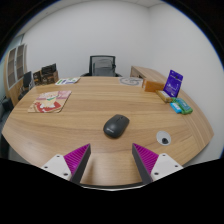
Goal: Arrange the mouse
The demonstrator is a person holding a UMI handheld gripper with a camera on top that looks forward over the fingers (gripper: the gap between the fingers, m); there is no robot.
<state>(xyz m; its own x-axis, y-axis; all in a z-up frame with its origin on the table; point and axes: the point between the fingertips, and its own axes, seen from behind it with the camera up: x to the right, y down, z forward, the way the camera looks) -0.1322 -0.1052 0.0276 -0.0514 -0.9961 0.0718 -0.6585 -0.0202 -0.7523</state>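
— Where does the mouse (116,126) sit right now?

— On the wooden table (90,105), just ahead of the fingers and roughly in line with the gap between them, a little toward the left one. Nothing touches it.

— And the gripper (112,160)?

— Its jaws stand wide apart and hold nothing. Both purple pads (77,157) show at the near edge of the table, short of the mouse.

— So how far along would you say this is?

— At the start, I'd judge. The mouse hasn't been grasped, so reaching, closing on it and placing it are all left.

— Anything else around?

— A small round white thing (163,137) lies to the right of the mouse, magazines (50,100) far left, a purple box (174,82) far right, and a chair (102,65) beyond the far edge.
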